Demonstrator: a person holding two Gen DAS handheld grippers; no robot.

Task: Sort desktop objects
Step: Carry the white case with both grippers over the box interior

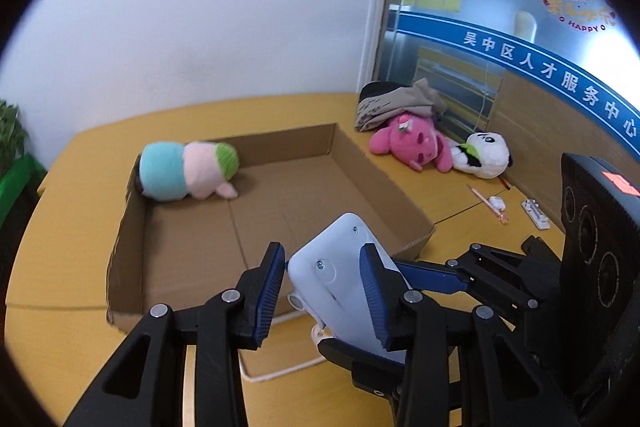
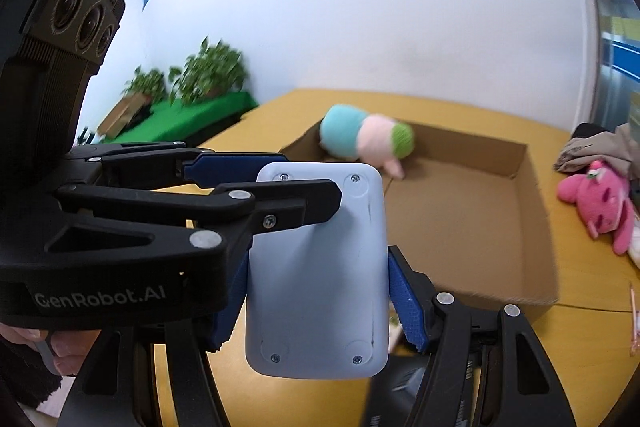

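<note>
A pale blue-white power strip (image 1: 344, 267) (image 2: 320, 267) with a white cord (image 1: 280, 373) is held in the air over the near edge of a shallow cardboard box (image 1: 132, 227) (image 2: 536, 211). My right gripper (image 2: 316, 299) is shut on its lower part. My left gripper (image 1: 324, 283) has its blue pads on both sides of the strip's upper end; it reaches in from the left in the right wrist view (image 2: 288, 183). A blue, pink and green plush (image 1: 188, 171) (image 2: 364, 137) lies in the box's far corner.
A pink plush (image 1: 412, 143) (image 2: 600, 203) and a panda plush (image 1: 484, 155) lie on the yellow table right of the box, beside bundled cloth (image 1: 400, 103). A pink pen (image 1: 488, 205) and a small white part (image 1: 536, 213) lie nearer. Potted plants (image 2: 208, 71) stand at the far left.
</note>
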